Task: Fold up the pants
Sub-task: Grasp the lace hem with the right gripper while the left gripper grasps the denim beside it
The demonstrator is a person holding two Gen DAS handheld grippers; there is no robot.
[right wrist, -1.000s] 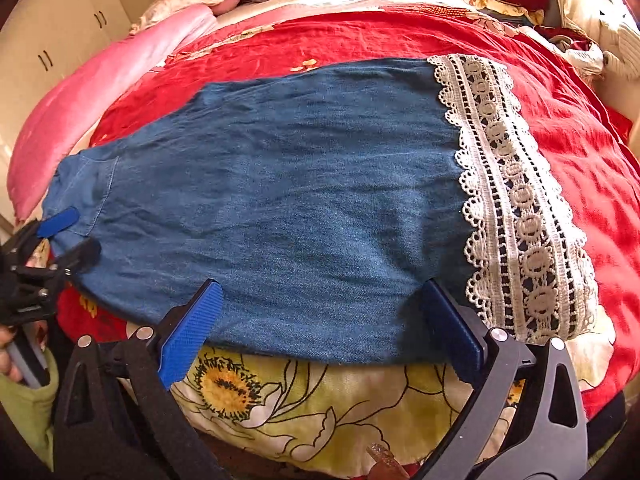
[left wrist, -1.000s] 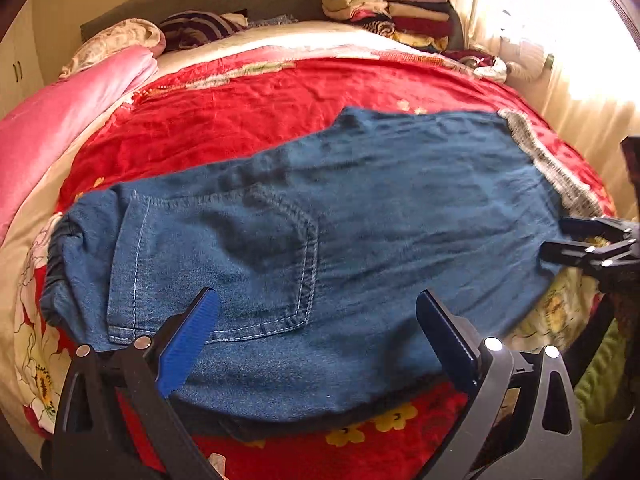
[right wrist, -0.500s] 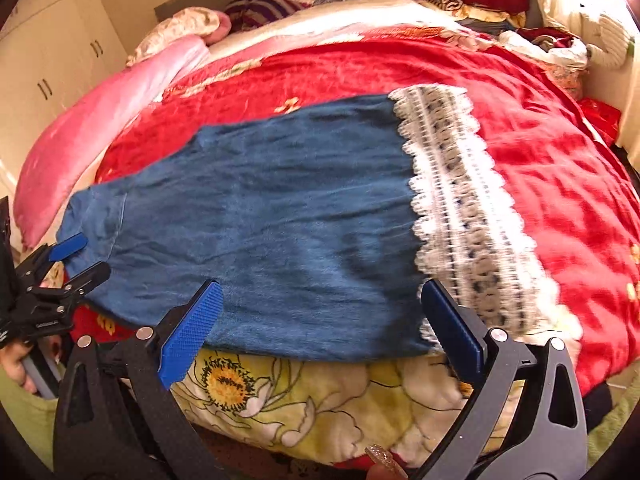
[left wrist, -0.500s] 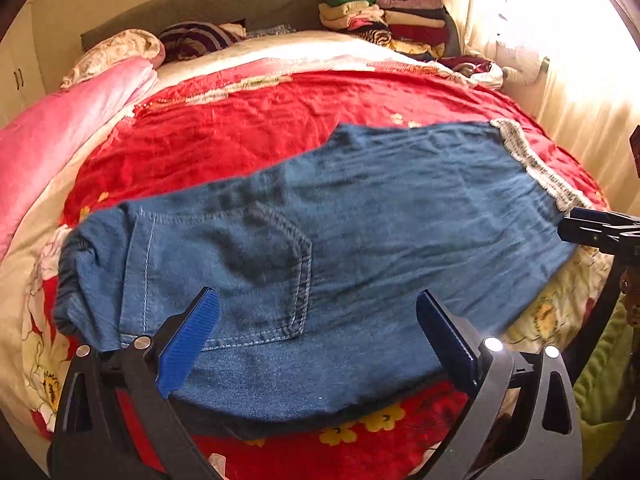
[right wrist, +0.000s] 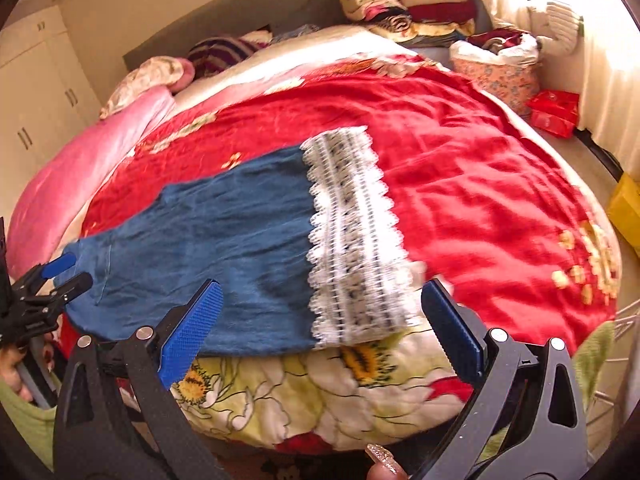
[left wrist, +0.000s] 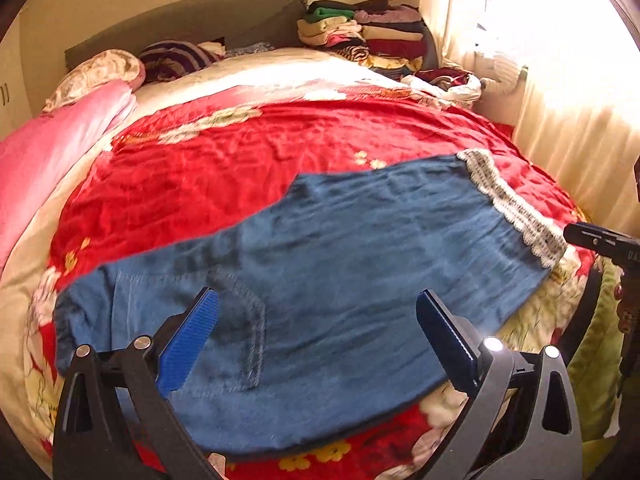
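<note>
**Q:** Where did the pants lie?

**A:** The denim pants (left wrist: 328,280) lay flat across the red floral blanket (left wrist: 240,160), near its front edge. The waist end with a stitched back pocket (left wrist: 240,320) sat to the left; the white lace hem (right wrist: 352,240) sat to the right.

**Q:** How did each tool stand?

**A:** The left gripper (left wrist: 316,336) was held above the pocket region, its blue pads spread wide with nothing between them. The right gripper (right wrist: 320,320) was held at the hem end, likewise spread and holding nothing. Whether either pad grazed the cloth could not be told, as both views were somewhat blurred.

**Q:** What surrounded the work area?

**A:** A pink quilt (left wrist: 52,152) ran along the left side of the bed. A stack of folded clothes (left wrist: 360,36) stood at the far corner beside the grey headboard (left wrist: 180,20), with a bright curtain (left wrist: 568,128) to the right.
</note>
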